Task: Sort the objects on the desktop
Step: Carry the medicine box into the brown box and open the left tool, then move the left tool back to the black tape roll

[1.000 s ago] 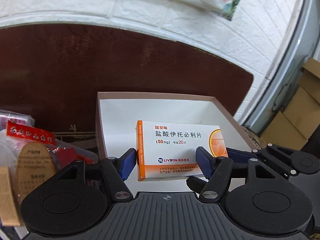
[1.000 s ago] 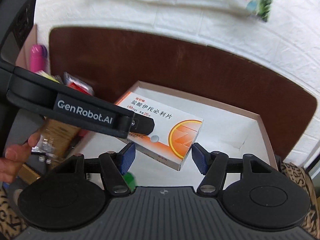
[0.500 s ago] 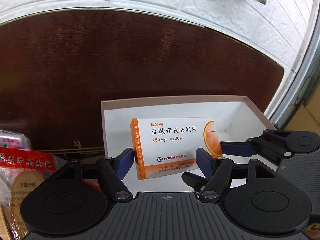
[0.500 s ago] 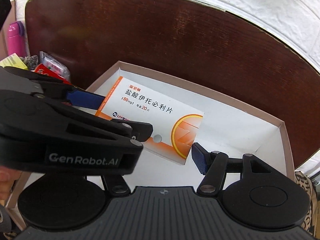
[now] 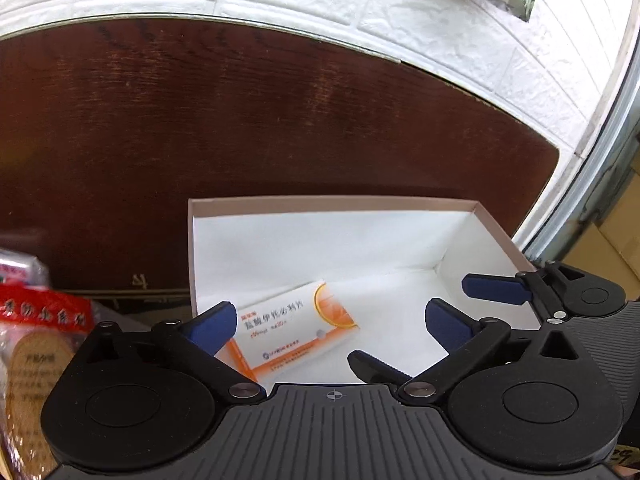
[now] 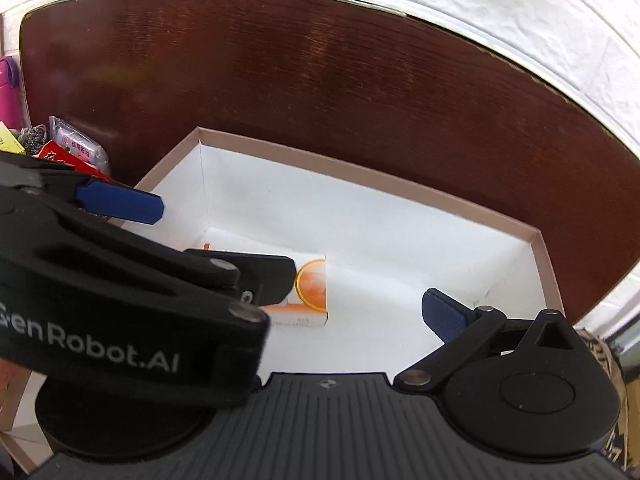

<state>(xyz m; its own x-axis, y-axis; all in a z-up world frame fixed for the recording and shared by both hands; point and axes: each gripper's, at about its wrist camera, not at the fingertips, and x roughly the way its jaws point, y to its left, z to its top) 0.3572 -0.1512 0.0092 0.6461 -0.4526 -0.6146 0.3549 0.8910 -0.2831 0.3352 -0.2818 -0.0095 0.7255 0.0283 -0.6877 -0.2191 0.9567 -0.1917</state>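
Note:
A white and orange medicine box point(image 5: 294, 330) lies flat on the floor of the shallow white cardboard box point(image 5: 332, 202), near its front left corner. It also shows in the right wrist view point(image 6: 310, 294), partly hidden behind the left gripper's body. My left gripper point(image 5: 328, 320) is open and empty above the medicine box. My right gripper is open and empty; one of its fingers point(image 6: 444, 314) shows, the other is hidden behind the left gripper. In the left wrist view the right gripper's fingers point(image 5: 494, 288) hang over the cardboard box's right side.
The cardboard box point(image 6: 536, 240) stands on a dark brown table point(image 5: 200, 120) against a white brick wall. A heap of packets point(image 5: 36, 320) lies left of the box; it also shows in the right wrist view point(image 6: 76, 150). A pink object point(image 6: 8, 92) stands far left.
The medicine box was held upright between both grippers; now it lies flat in the cardboard box. Both grippers have opened wider and pulled back.

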